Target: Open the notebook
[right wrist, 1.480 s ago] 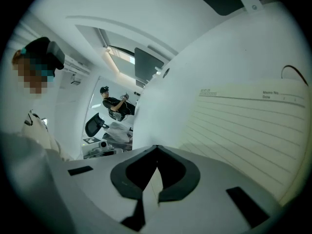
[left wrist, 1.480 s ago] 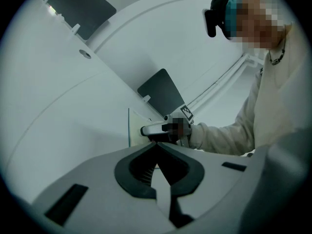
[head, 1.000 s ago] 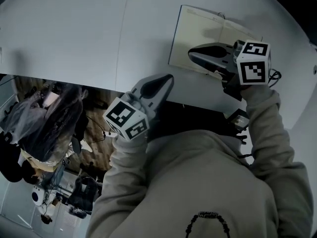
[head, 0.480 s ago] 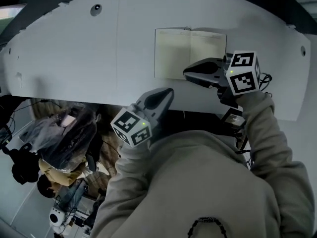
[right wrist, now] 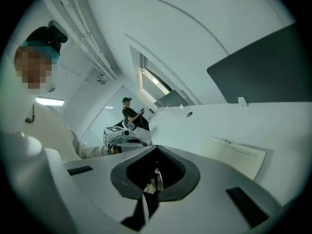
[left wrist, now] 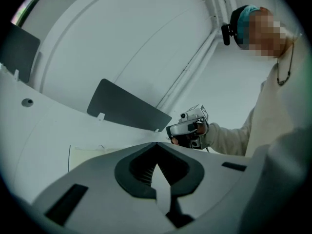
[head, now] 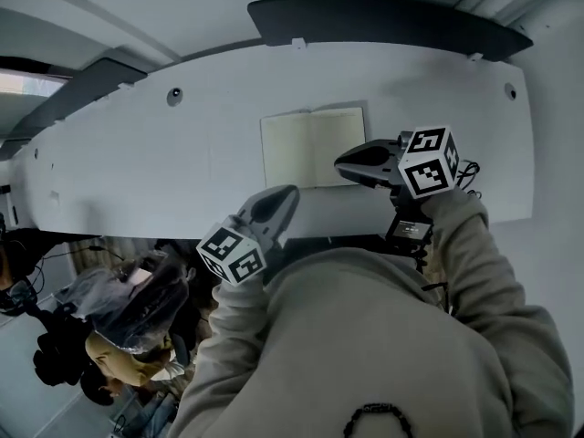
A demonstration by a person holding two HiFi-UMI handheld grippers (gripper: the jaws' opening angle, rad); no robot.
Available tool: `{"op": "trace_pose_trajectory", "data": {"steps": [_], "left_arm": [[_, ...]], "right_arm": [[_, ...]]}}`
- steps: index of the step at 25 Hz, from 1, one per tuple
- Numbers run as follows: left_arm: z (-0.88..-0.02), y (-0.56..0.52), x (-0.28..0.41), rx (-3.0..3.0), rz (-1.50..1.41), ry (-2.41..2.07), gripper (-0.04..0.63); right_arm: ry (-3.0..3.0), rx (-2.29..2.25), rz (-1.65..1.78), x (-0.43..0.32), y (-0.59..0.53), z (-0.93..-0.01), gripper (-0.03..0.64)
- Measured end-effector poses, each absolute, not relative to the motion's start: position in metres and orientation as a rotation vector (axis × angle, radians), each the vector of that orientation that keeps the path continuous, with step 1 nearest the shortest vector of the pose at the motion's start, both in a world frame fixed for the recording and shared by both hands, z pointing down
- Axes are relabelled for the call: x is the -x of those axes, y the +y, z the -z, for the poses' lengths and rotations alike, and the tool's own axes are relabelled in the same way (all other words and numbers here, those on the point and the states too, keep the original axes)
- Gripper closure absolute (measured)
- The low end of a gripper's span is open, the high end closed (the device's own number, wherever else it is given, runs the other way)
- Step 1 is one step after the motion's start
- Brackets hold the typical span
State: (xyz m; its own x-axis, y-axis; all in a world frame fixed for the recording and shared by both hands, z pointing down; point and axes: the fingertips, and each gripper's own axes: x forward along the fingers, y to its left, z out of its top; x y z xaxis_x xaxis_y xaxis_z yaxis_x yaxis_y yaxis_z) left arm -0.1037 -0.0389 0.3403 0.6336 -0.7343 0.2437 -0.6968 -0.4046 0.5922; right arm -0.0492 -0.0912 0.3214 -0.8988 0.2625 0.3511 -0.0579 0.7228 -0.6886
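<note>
**Notebook lies open; both grippers pressed together and empty**

The white table [head: 137, 162] fills the upper half of the head view. Its near edge is cut off by the person's pale sweatshirt [head: 383, 336], which hides the lower right. A dark panel [head: 383, 21] stands along the far edge, at the top of the frame. Bare tabletop stretches left of the notebook [head: 313, 147], with a narrower strip to its right.

The notebook lies flat and open at upper centre. The right gripper [head: 339, 164] covers the lower right corner of its right page. In the right gripper view the notebook sits clear of the jaws, right of centre.

The left gripper [head: 290, 190] is over the near table edge, lower centre. In the left gripper view it hides all but a strip of the pages.

Each gripper's jaws meet at the tips with nothing between them. The clutter at lower left is too dark to make out.
</note>
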Motion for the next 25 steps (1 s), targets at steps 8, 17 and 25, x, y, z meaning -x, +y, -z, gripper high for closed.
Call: {"op": "trace_pose_trajectory", "data": {"steps": [8, 17, 25], "left_arm": [[-0.294, -0.066, 0.075, -2.327, 0.069, -1.084, 0.598], [-0.252, -0.107, 0.034, -2.518, -0.023, -1.011, 0.598], [-0.192, -0.109, 0.008, -2.689, -0.03, -0.958, 0.598]], "right_arm": [[-2.566, -0.08, -0.996, -0.025, -0.116, -0.3, 0.595], [-2.689, -0.454, -0.813, -0.11, -0.14, -0.25, 0.595], [-2.779, -0.577, -0.527, -0.126, -0.114, -0.193, 0.595]]}}
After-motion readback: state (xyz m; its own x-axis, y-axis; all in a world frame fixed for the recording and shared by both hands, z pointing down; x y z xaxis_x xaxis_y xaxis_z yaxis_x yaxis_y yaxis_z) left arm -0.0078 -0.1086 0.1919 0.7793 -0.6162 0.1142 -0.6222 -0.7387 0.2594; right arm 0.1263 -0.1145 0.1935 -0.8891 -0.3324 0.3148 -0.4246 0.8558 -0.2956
